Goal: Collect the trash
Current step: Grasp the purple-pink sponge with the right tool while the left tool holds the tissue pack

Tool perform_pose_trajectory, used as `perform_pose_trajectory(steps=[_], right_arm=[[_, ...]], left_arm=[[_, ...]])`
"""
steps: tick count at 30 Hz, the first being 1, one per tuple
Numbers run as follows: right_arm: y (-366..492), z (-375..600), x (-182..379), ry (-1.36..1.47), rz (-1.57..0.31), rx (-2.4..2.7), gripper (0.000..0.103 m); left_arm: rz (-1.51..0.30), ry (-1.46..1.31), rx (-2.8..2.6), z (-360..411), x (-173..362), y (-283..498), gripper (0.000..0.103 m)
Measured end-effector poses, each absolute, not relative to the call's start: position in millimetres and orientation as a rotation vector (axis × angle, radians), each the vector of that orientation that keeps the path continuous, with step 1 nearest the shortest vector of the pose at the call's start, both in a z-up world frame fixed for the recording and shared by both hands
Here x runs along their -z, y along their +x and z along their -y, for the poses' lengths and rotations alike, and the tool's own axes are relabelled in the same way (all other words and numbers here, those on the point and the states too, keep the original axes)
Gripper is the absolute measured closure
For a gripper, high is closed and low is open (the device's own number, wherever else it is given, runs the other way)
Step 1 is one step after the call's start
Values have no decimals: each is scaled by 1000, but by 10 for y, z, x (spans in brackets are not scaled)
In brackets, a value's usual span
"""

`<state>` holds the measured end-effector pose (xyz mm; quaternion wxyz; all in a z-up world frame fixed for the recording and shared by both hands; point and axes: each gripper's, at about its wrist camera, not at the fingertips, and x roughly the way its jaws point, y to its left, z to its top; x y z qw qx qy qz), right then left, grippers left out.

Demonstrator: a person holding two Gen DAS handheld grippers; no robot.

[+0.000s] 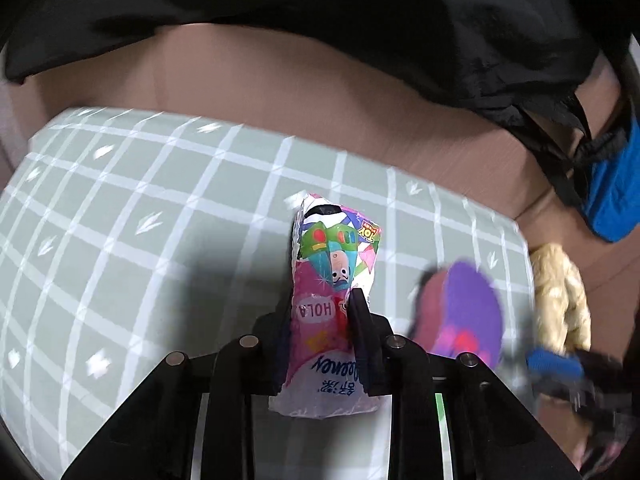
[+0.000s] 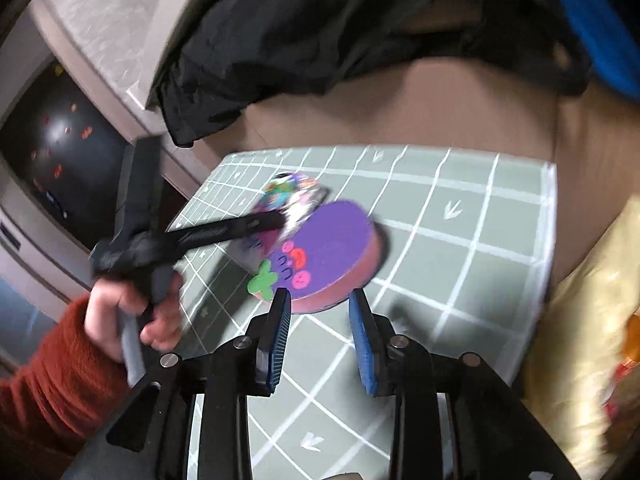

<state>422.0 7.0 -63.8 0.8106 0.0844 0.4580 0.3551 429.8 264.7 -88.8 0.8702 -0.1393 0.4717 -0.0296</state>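
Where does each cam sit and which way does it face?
Left wrist: behind the left claw, shut on a tissue pack, looking over the checked mat; no body visible.
Right wrist: behind the open right claw, facing a purple round box; the left hand shows.
Shared: mat, pack, box.

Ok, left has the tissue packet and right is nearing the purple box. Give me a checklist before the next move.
1. Left hand-held gripper shut on the tissue packet: ok.
2. Packet lifted off the checkered mat: cannot tell, though it stands up between the fingers.
3. Right hand-held gripper open: ok.
4. Purple round box between the right fingers: not ok, it lies just ahead of the tips.
5. Left gripper out of the right one's path: not ok, it reaches in close over the box's far left side.
6. Trash container in view: not ok.
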Motion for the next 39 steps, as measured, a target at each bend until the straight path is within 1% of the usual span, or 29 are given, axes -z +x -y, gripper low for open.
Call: perform_pose_trajectory(steps=[5, 6, 8, 11, 18, 22, 25, 29, 31, 35, 39], right_arm=[[4310, -305, 790, 182, -1007, -671, 74], [4364, -328, 823, 198, -1011, -640, 74], [4462, -352, 873, 243, -1008, -605, 71], [4551, -466, 863, 259, -1012, -603, 70], [4457, -1155, 634, 160, -984, -798, 70], [4361, -1455, 550, 87, -949, -810, 67], [4347, -1538, 488, 126, -942, -860, 67], [4331, -1675, 512, 164, -996, -957, 67], [4272, -1775, 485, 102, -974, -940, 67], [4116, -1929, 376, -117, -863, -810, 67], [3987, -1975, 369, -236, -796, -728, 67]], left_arm=[[-992, -305, 50, -3090, 890, 3763, 76], [-993, -310, 56, -3061, 905, 3688, 76], [-987, -319, 69, -3098, 928, 3512, 76], [-976, -337, 84, -3124, 959, 3343, 76], [-946, -308, 92, -3072, 970, 3292, 76], [-939, -327, 89, -3108, 991, 3260, 76], [-930, -329, 88, -3111, 995, 3238, 76], [-923, -343, 87, -3108, 995, 3210, 76], [-920, -361, 93, -3140, 1009, 3194, 76], [-914, -388, 91, -3210, 1005, 3096, 76], [-878, -417, 49, -3356, 952, 2986, 76]])
